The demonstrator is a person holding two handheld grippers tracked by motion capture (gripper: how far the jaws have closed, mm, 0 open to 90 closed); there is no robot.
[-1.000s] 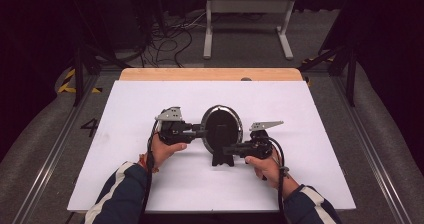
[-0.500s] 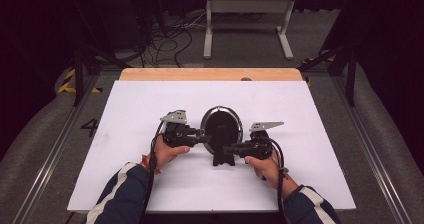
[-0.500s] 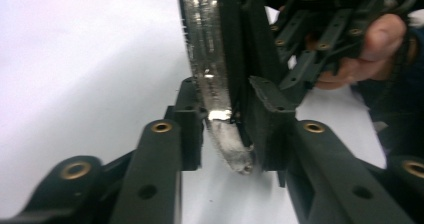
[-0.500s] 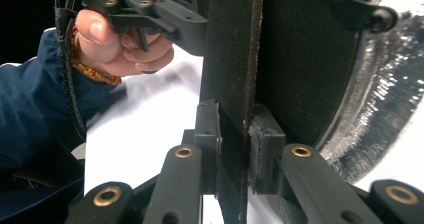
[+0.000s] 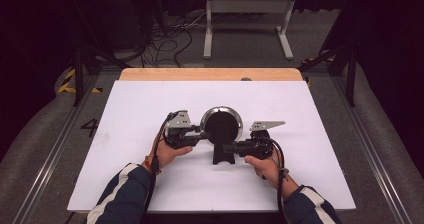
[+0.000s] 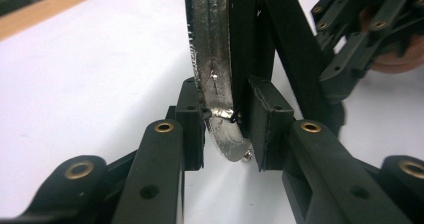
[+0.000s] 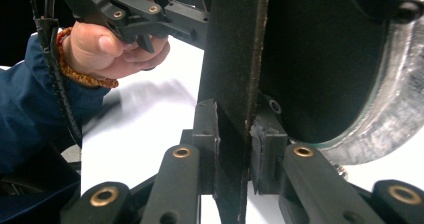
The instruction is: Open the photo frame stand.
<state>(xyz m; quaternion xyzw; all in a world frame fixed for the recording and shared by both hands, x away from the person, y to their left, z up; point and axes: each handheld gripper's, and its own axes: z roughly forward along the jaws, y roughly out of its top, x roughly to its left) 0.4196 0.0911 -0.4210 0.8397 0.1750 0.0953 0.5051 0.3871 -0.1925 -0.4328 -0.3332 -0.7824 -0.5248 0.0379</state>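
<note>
Now, mirror [image 5: 221,126]: upright on white table [image 5: 125,134], between both grippers.
Left gripper [image 6: 227,126]: pads clamp the silver rim.
Right gripper [image 7: 234,149]: jaws, just easing wider, pinch the black stand [image 7: 232,59].

1. White sheet [image 5: 150,134] covers most of the table.
2. Wooden table edge [image 5: 210,74] shows beyond the sheet's far side.
3. Cables [image 5: 165,39] on the floor past the table.
4. White metal stand [image 5: 247,14] right of the cables.
</note>
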